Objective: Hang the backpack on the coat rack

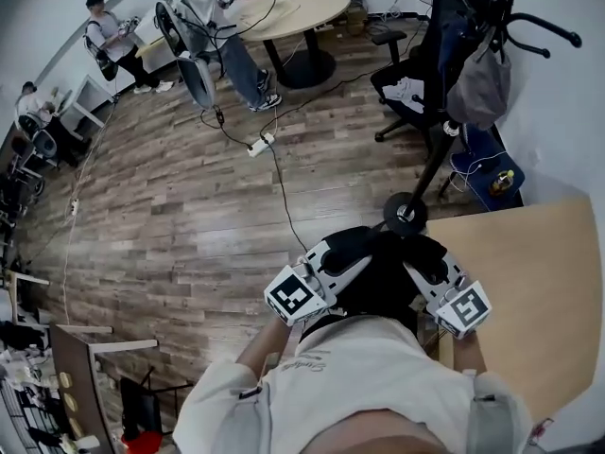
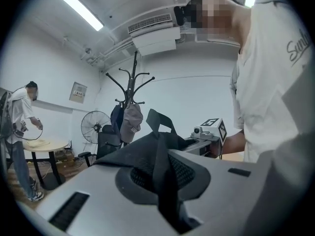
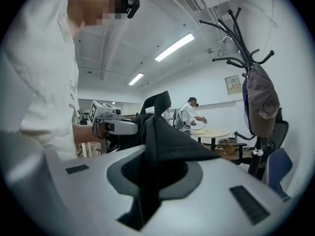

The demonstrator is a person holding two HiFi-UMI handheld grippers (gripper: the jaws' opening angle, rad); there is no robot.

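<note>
White T-shirt point(image 1: 369, 381); grey left gripper point(image 1: 345, 253), right gripper point(image 1: 425, 263).

Partly seen
The person's torso point(image 1: 364, 376) hid the lower part of the backpack point(image 1: 383, 274); the head view's top edge cut off the coat rack point(image 1: 430, 170).

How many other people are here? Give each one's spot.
3: a standing person by the round table, a second person along the wall, a third person at far left. More may be hidden.
</note>
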